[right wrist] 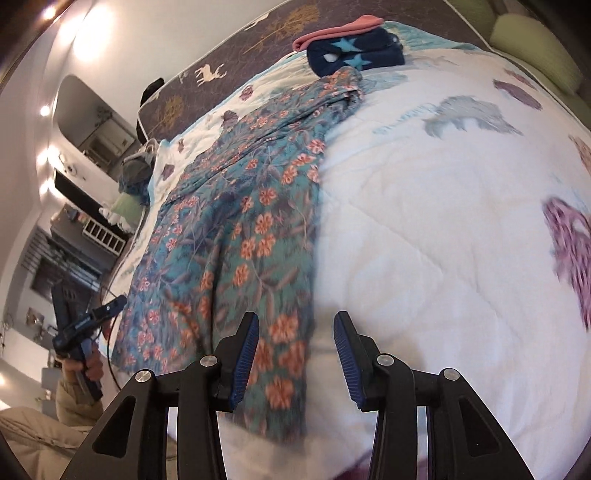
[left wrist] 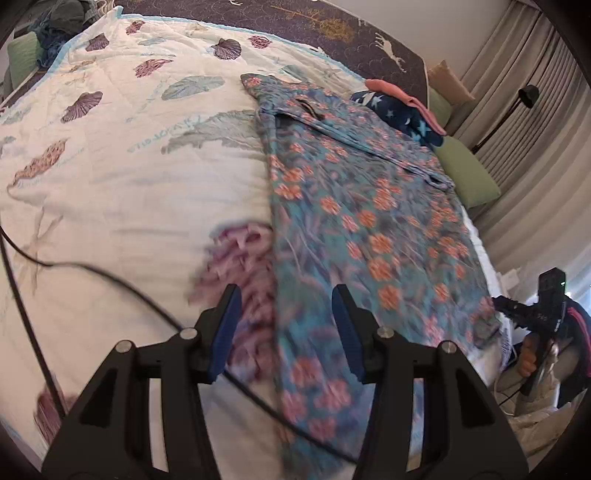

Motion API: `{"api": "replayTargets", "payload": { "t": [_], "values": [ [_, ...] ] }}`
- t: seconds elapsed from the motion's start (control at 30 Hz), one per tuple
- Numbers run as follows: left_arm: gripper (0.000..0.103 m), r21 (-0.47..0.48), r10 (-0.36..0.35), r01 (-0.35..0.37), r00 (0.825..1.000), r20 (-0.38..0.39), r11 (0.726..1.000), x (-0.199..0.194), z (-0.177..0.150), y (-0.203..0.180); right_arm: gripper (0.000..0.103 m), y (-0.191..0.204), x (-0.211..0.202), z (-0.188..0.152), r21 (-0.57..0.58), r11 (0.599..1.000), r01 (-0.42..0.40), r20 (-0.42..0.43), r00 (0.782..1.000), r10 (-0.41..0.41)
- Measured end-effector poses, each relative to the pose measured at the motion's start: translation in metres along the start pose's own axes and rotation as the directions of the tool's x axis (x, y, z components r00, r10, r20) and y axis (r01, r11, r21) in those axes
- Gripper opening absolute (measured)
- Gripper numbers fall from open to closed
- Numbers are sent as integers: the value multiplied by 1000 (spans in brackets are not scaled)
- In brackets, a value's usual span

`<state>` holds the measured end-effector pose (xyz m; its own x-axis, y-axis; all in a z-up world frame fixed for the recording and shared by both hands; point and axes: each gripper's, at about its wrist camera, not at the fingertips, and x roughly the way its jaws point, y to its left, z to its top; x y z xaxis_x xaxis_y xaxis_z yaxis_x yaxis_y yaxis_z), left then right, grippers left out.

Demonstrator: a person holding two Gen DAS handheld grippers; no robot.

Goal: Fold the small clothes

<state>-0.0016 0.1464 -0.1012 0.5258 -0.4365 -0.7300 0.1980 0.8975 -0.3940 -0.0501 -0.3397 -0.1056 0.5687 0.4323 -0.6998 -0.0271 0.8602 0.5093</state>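
Observation:
A teal garment with orange flowers (left wrist: 354, 206) lies spread lengthwise on the white quilt (left wrist: 129, 184); it also shows in the right wrist view (right wrist: 240, 221). My left gripper (left wrist: 286, 314) is open and empty, above the garment's near left edge. My right gripper (right wrist: 295, 339) is open and empty, above the garment's near right edge. The right gripper also shows at the bed's right side in the left wrist view (left wrist: 532, 314), and the left one at the left side in the right wrist view (right wrist: 92, 317).
A folded navy star-print piece (right wrist: 354, 51) and a pink piece (right wrist: 332, 29) lie at the far end of the bed. A green pillow (left wrist: 465, 170) lies at the right edge. A black cable (left wrist: 110, 280) crosses the quilt. Curtains (left wrist: 535, 110) hang to the right.

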Motion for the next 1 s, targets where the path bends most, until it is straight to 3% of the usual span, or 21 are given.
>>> {"api": "replayTargets", "payload": {
  "t": [0.17,0.37,0.6,0.73,0.83,0.9,0.97,1.0],
  "values": [
    [53,31,23,-24,999,33,999,-18,-18,-7,43,2,-10,-29,13,1000,-20,20,1000,19],
    [53,13,-46,45,988,146,999,-47,-29,-10,43,7,-12,-43,21,999,-40,38,999,40],
    [58,-13,-38,41,980,193,999,-63,-39,-5,43,17,-9,-52,20,998,-61,43,997,60],
    [60,-29,-80,89,967,240,996,-68,-30,-5,43,13,-6,-50,46,996,-81,49,996,79],
    [66,18,-61,59,976,207,998,-50,-16,-14,43,12,-3,-48,62,994,-95,55,994,91],
    [66,20,17,-19,994,111,1000,-21,-10,-16,43,13,-1,-46,68,993,-101,62,993,97],
    [64,9,60,-60,998,5,998,4,-15,-13,43,15,1,-45,64,993,-101,68,993,97],
    [64,30,70,-70,997,18,997,4,-19,-15,41,16,2,-45,63,993,-99,70,993,94]
  ]
}}
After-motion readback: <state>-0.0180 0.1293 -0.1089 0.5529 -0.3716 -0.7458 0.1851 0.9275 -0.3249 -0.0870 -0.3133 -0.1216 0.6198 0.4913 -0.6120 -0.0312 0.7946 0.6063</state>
